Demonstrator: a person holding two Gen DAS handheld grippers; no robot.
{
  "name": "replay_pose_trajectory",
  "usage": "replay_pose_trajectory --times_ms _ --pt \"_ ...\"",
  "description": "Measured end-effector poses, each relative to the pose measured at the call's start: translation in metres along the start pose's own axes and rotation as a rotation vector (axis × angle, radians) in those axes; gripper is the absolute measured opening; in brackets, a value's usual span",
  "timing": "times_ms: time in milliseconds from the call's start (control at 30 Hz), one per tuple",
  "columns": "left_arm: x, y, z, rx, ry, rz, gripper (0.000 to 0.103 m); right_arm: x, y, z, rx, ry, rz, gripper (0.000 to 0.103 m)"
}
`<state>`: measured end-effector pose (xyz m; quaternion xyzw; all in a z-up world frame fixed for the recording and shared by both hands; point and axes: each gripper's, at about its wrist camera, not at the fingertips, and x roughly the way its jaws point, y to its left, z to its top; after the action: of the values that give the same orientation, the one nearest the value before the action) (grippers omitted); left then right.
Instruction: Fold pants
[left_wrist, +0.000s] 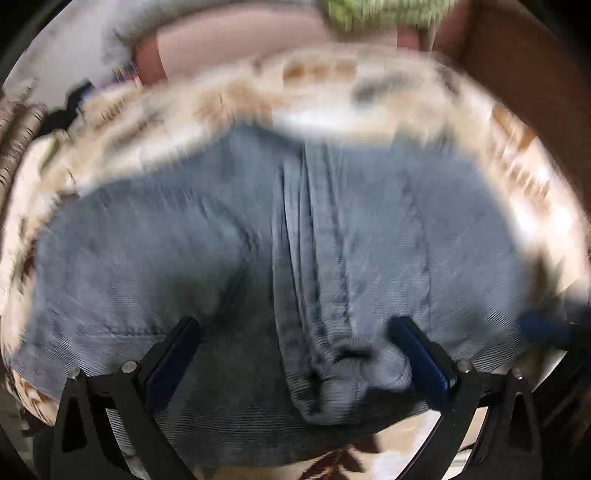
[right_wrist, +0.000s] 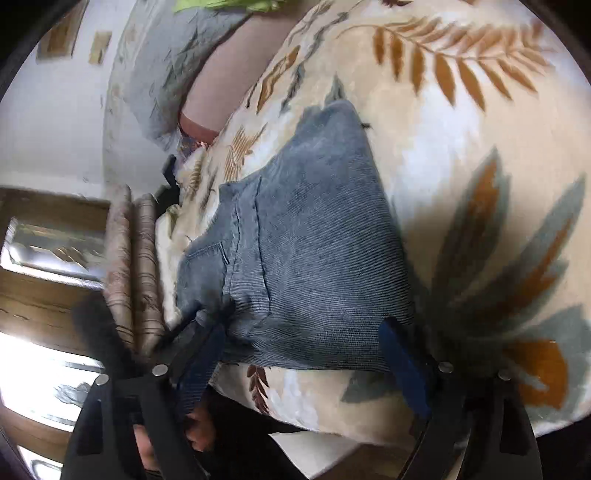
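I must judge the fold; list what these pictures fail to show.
- Left wrist view: motion blur smears the jeans and the leaf-print blanket.
- Right wrist view: the right gripper covers the jeans' near edge.
- Both views: layers beneath the jeans are hidden.

We see grey-blue pants, cream blanket with rust and grey-green leaf print, dark blue pads on our black grippers, brown striped curtain.

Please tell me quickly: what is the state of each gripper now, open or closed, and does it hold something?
Left gripper: open above the grey pants, holding nothing.
Right gripper: open wide at the pants' near edge, holding nothing.
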<state>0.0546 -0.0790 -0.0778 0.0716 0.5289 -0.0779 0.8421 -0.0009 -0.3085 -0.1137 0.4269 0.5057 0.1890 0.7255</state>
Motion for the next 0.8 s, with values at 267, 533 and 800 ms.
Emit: replay_pose_trajectory --times_ms 267,533,800 --pt "-0.002 0.002 0.001 0.005 -0.011 -0.011 0.103 -0.018 0.061 0.063 -0.119 -0.052 -0.02 0.088" --pt "-0.004 0.004 -0.002 0.008 -0.014 -0.023 0.103 0.047 0.029 0.121 0.009 -0.037 -0.093 0.089" --pt "-0.003 0.003 -0.001 0.005 -0.02 -0.019 0.103 -0.005 0.056 0.053 -0.105 -0.032 -0.075 0.09"
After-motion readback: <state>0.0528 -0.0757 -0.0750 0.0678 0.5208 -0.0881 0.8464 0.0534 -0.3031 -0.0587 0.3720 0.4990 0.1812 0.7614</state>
